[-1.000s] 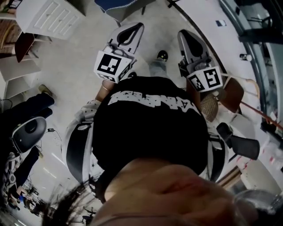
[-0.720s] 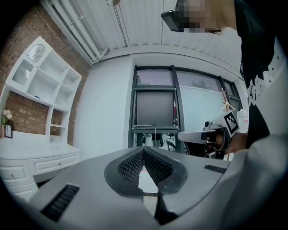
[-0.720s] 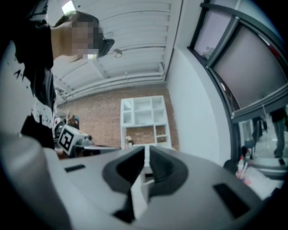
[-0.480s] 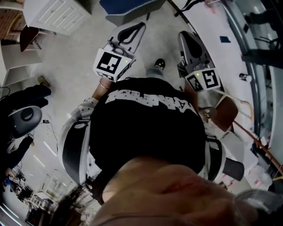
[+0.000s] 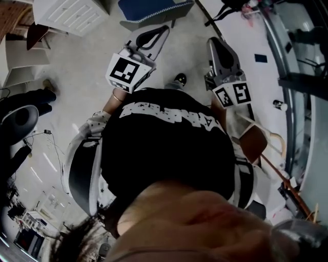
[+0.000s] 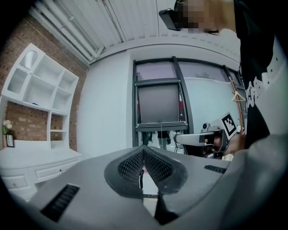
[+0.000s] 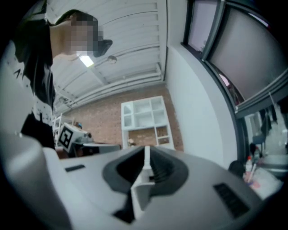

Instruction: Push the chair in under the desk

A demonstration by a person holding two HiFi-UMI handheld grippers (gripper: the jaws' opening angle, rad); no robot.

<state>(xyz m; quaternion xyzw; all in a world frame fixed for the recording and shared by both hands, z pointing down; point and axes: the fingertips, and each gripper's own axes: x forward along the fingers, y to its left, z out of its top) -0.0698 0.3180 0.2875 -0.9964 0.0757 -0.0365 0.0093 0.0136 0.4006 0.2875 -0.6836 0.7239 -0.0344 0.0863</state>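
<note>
In the head view my left gripper (image 5: pixel 163 30) and right gripper (image 5: pixel 213 42) are held out level in front of the person's black shirt, over pale floor. Both are shut with nothing between the jaws, as the left gripper view (image 6: pixel 143 155) and the right gripper view (image 7: pixel 146 157) confirm. Neither touches anything. A brown wooden chair seat (image 5: pixel 253 143) with light legs shows low at the right, beside and behind the right gripper. A white surface (image 5: pixel 313 174) runs along the right edge; I cannot tell whether it is the desk.
A white panelled cabinet (image 5: pixel 72 15) and a blue object (image 5: pixel 151 7) stand ahead. A dark office chair (image 5: pixel 20 120) is at the left. A white shelf unit (image 6: pixel 40 90) on brick and a dark-framed window (image 6: pixel 159 103) lie beyond the left gripper.
The floor and furniture have slid down and left in the head view as the person moves on; the brown chair seat dropped lower at the right. Both grippers stay shut and empty.
</note>
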